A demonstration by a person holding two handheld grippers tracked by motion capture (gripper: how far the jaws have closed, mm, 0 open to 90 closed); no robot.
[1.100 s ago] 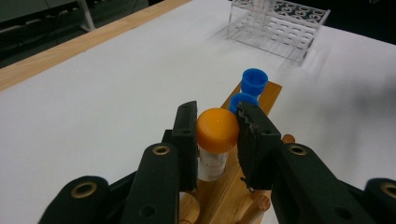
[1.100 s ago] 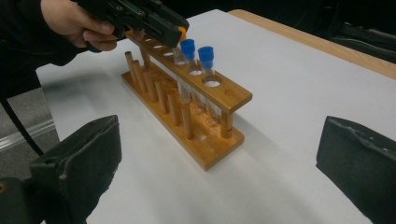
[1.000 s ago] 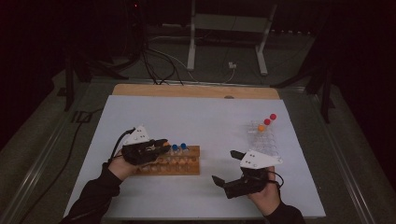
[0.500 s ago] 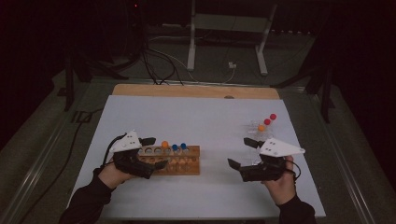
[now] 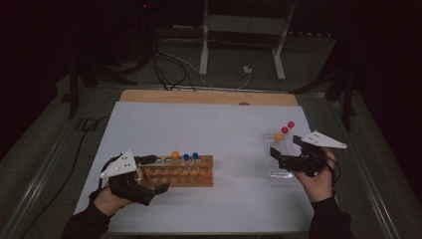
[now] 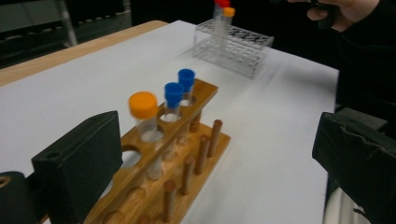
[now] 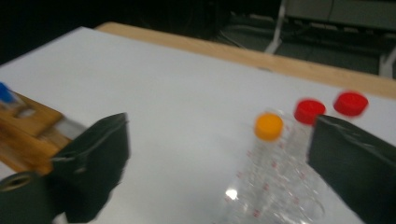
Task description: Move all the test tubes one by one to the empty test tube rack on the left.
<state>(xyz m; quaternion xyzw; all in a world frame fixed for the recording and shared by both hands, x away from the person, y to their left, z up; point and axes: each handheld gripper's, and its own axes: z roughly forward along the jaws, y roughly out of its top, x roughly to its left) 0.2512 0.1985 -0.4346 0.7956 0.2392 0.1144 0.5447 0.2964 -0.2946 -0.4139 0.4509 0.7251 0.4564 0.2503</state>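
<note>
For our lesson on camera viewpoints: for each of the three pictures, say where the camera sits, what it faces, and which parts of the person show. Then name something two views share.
High view: above the person's side, looking forward and down on the white table; both forearms, left gripper and right gripper show.
Left gripper view: rides the left gripper, facing along the wooden rack toward the clear rack; its own open jaws and the other hand show.
Right gripper view: rides the right gripper, facing the orange-capped tube; its own open jaws show.
Shared: both gripper views show the wooden rack.

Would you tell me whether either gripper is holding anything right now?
Nothing is held: the left gripper and right gripper both have open, empty jaws.
</note>
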